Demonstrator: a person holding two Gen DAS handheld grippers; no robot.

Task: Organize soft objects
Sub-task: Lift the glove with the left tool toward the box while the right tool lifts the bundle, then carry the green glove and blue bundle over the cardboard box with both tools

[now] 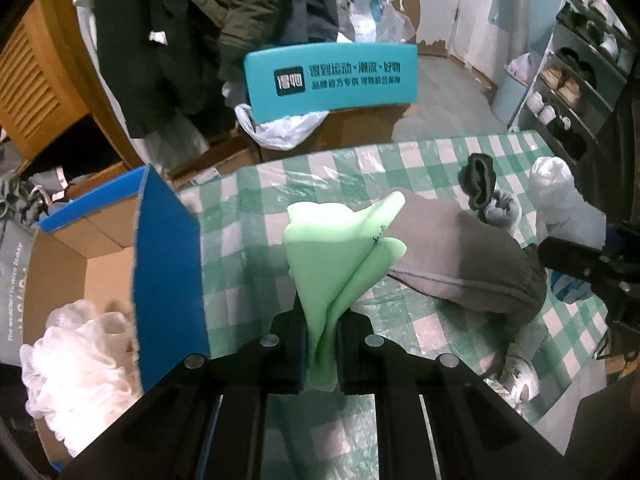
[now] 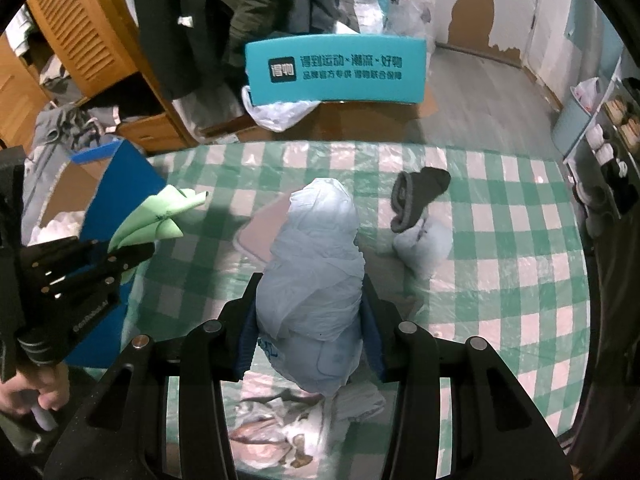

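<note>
1. Green cloth (image 1: 340, 256) sits pinched in the left gripper (image 1: 322, 344), jaws nearly together, above the checked table (image 1: 240, 248) beside a blue-flapped box (image 1: 168, 264).
2. Right gripper (image 2: 310, 320) clamps a pale plastic bag (image 2: 316, 264), jaws moderately apart.
3. Teal box (image 2: 336, 70) bears Chinese print; a dark sock (image 2: 416, 196) lies beyond.

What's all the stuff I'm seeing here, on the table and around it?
Green cloth: one, light green, pinched in left claw.
Plastic bag: one, pale blue-white, bundled, gripped in right claw.
Sock: one, dark grey, on table.
Pale bundle: one, light blue, beside sock.
Grey pad: one, on table.
Tablecloth: green-white check.
Cardboard box: one, blue flaps, left of table, white plastic inside.
Teal sign: one, beyond table.
Left claw: black.
Right claw: black.
</note>
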